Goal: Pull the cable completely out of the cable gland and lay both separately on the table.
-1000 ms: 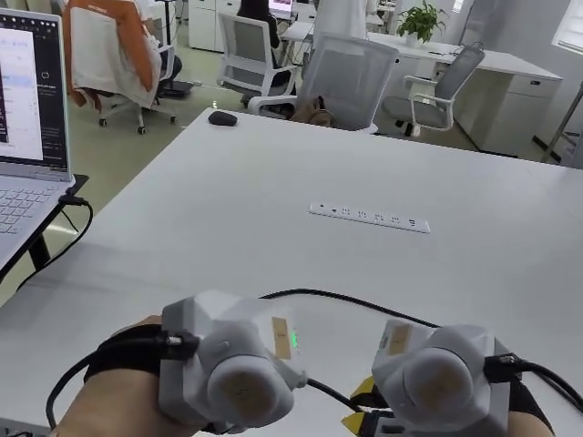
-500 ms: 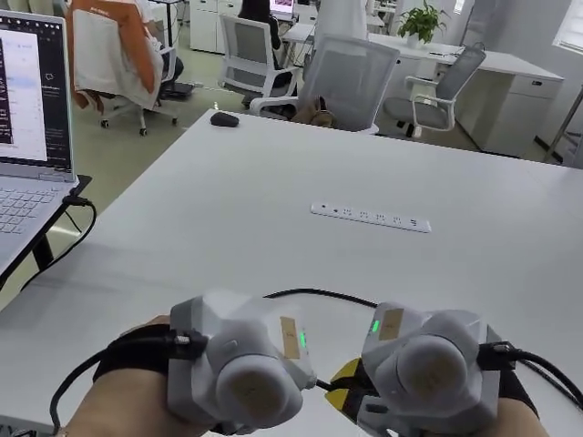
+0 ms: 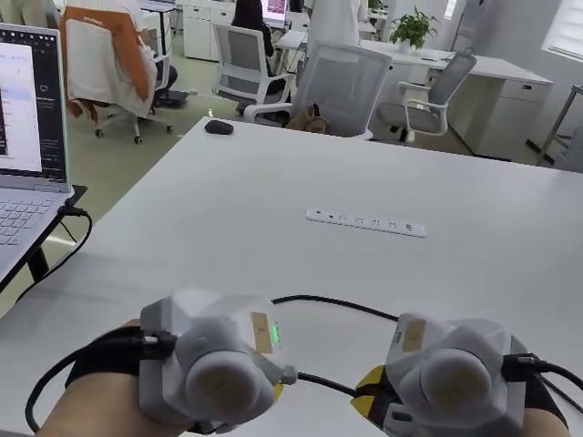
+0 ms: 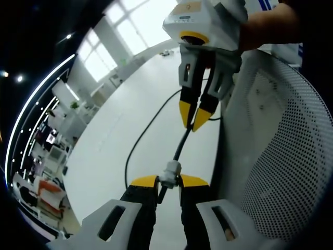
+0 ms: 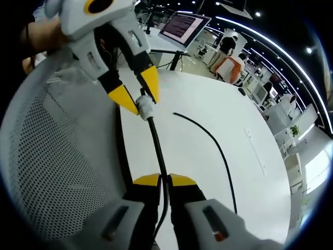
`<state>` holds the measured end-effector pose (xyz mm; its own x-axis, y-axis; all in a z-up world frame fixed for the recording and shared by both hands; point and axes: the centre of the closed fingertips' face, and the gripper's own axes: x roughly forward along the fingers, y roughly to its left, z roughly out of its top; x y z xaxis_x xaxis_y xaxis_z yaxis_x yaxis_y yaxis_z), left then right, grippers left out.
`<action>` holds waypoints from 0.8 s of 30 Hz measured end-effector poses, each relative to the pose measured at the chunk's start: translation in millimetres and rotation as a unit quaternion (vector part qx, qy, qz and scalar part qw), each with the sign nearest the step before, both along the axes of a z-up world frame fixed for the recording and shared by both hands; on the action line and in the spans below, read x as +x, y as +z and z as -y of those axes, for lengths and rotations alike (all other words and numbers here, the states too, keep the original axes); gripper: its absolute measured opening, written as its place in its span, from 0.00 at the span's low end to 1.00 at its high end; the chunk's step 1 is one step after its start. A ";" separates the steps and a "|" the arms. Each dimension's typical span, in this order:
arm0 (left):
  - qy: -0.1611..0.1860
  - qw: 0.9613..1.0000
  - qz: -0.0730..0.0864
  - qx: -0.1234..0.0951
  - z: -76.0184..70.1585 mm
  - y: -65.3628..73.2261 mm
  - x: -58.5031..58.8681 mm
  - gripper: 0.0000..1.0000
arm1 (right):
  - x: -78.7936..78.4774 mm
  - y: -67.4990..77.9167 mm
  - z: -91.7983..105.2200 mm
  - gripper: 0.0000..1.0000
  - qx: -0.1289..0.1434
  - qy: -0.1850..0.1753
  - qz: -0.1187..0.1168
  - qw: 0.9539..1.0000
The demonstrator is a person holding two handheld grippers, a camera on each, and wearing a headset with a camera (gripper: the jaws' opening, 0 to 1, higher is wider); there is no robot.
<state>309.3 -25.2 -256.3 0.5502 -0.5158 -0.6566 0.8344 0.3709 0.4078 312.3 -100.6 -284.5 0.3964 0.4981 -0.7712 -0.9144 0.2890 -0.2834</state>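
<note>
The white cable gland (image 4: pixel 170 172) is pinched between the yellow-tipped jaws of your left gripper (image 4: pixel 169 182); the black cable (image 4: pixel 182 143) is threaded in it and runs straight across to your right gripper (image 4: pixel 196 117), whose jaws are clamped tight on the cable near the gland. Both grippers are held close together, tips facing, over the near edge of the table (image 3: pixel 228 209); past your right gripper the slack of the cable curves away in a loop that lies on the white tabletop.

Farther out on that surface lie a white power strip (image 3: pixel 365 221) and, at the far left corner, a dark mouse (image 3: pixel 219 127); an open laptop (image 3: pixel 27 155) stands on a stand just off the left edge. A grey mesh chair (image 4: pixel 281 146) sits right behind your hands; beyond the table you have office chairs (image 3: pixel 342 86), white desks and a potted plant (image 3: pixel 412 27).
</note>
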 end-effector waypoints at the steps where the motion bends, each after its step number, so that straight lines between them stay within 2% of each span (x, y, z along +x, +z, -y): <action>1: 0.000 1.000 0.000 0.000 -0.3 -0.2 0.4 0.17 | 0.6 0.1 1.0 0.04 0.000 -0.002 0.000 1.000; 9: 0.016 1.000 0.002 0.001 -12.7 1.4 7.5 0.17 | 3.1 -0.3 10.9 0.04 -0.005 -0.014 0.005 1.000; 13: 0.019 1.000 0.002 0.000 -13.5 0.1 7.7 0.17 | 3.0 -0.1 12.0 0.04 -0.003 -0.016 0.005 1.000; 19: 0.027 1.000 0.000 -0.002 -18.9 -1.6 8.1 0.17 | 9.1 0.8 23.7 0.04 -0.008 -0.030 0.008 0.999; 24: 0.034 0.999 -0.003 0.000 -24.7 -3.7 7.9 0.17 | 19.6 5.0 39.3 0.04 -0.008 -0.059 0.017 0.998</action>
<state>317.1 -0.5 -260.0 0.5803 -0.4770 -0.6600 0.8094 0.4275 0.4027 331.9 -140.0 -279.6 0.4786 0.4332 -0.7638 -0.8635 0.3898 -0.3200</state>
